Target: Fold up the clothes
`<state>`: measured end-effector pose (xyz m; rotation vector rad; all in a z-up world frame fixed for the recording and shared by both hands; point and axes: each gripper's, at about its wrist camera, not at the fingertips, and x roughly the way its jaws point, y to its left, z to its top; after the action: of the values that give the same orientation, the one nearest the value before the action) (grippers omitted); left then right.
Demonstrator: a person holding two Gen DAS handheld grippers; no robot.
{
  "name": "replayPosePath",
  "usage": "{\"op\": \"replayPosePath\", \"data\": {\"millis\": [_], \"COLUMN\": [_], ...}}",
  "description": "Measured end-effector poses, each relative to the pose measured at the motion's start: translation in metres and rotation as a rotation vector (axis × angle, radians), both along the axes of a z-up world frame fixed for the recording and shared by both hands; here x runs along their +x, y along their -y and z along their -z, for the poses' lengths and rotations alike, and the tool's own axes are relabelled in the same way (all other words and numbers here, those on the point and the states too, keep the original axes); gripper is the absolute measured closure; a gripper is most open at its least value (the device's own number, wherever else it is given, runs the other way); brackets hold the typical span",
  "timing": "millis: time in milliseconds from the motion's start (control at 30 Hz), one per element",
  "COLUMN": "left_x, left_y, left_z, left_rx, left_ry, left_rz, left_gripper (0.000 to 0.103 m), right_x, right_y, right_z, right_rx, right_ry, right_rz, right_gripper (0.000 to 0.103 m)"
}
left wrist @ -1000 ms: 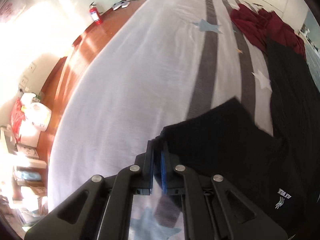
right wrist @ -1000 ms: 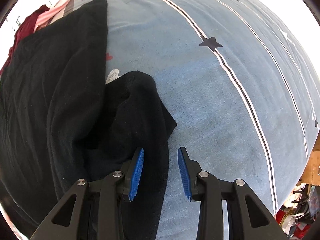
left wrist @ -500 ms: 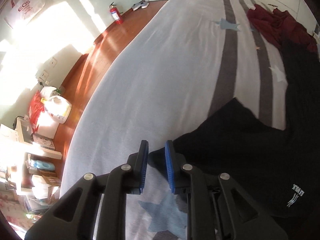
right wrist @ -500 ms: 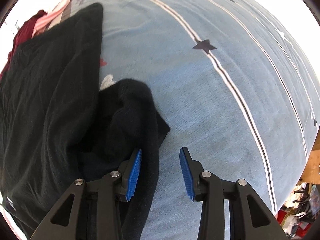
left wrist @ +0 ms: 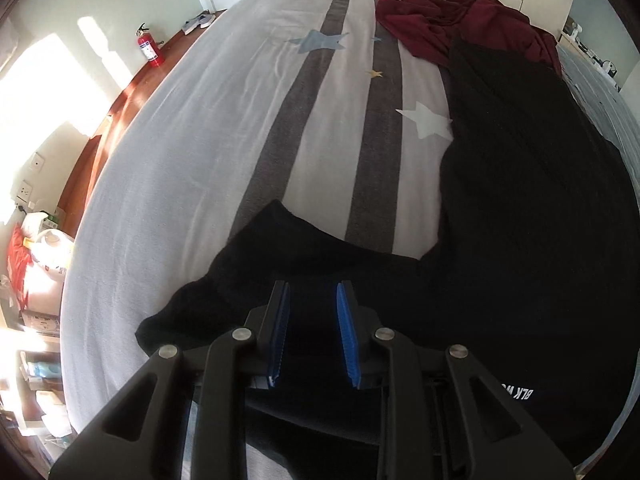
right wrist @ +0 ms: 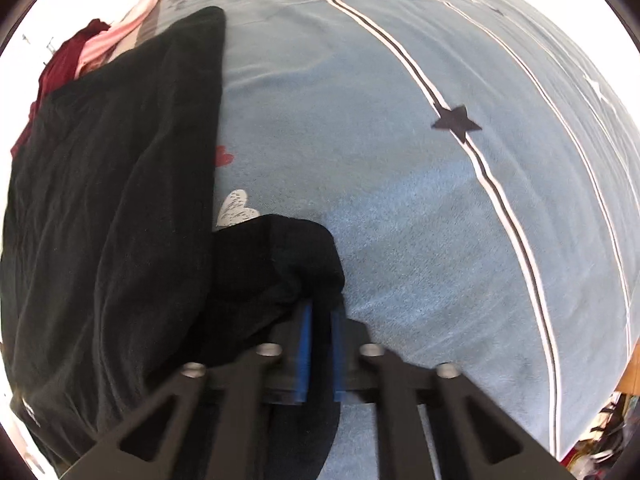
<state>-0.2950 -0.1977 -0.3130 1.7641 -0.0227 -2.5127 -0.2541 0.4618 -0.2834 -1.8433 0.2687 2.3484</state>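
A black T-shirt (left wrist: 520,240) with white lettering lies spread on the striped, star-printed bed cover (left wrist: 192,152). Its left sleeve (left wrist: 256,264) lies flat beneath my left gripper (left wrist: 312,286), whose jaws are opening; the blue pads (left wrist: 280,328) press on nothing. In the right wrist view the same shirt (right wrist: 112,200) fills the left side. Its other sleeve (right wrist: 280,256) is bunched at my right gripper (right wrist: 320,306), which is shut on the sleeve's edge.
A maroon garment (left wrist: 460,20) is heaped at the far end of the bed, with a pink one (right wrist: 116,36) beside it. Left of the bed run a wooden floor, a red fire extinguisher (left wrist: 150,49), a white jug (left wrist: 50,252) and cluttered shelves.
My left gripper has let go of the sleeve corner, opened and slid right over the black shirt. My right gripper has closed onto the other sleeve, which has bunched up.
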Motion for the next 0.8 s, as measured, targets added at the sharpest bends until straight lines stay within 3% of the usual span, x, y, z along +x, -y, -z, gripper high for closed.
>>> {"op": "replayPosePath", "data": {"millis": [267, 367, 433, 500, 600, 733, 800], "left_x": [0.004, 0.002, -0.001, -0.006, -0.014, -0.038, -0.057], "left_y": [-0.009, -0.01, -0.012, -0.015, -0.021, -0.034, -0.047], "left_z": [-0.003, 0.0, 0.001, 0.002, -0.001, -0.001, 0.001], "left_rx": [0.005, 0.0, -0.003, -0.005, 0.015, 0.081, 0.108], "left_ry": [0.02, 0.029, 0.032, 0.026, 0.008, -0.023, -0.039], "left_rz": [-0.012, -0.01, -0.012, -0.009, 0.017, 0.041, 0.065], "left_gripper": [0.081, 0.081, 0.081, 0.081, 0.081, 0.068, 0.062], "right_x": [0.066, 0.082, 0.073, 0.074, 0.058, 0.014, -0.006], "right_y": [-0.073, -0.096, -0.105, -0.116, -0.115, -0.087, -0.062], "right_z": [-0.069, -0.058, -0.04, -0.035, -0.063, -0.091, -0.1], "right_rx": [-0.023, -0.05, 0.027, 0.085, 0.072, 0.012, -0.004], "right_ry": [-0.044, 0.031, 0.133, 0.151, 0.016, -0.128, -0.149], "right_rz": [0.173, 0.189, 0.204, 0.252, 0.265, 0.148, 0.074], "right_gripper": [0.1, 0.099, 0.098, 0.095, 0.092, 0.062, 0.062]}}
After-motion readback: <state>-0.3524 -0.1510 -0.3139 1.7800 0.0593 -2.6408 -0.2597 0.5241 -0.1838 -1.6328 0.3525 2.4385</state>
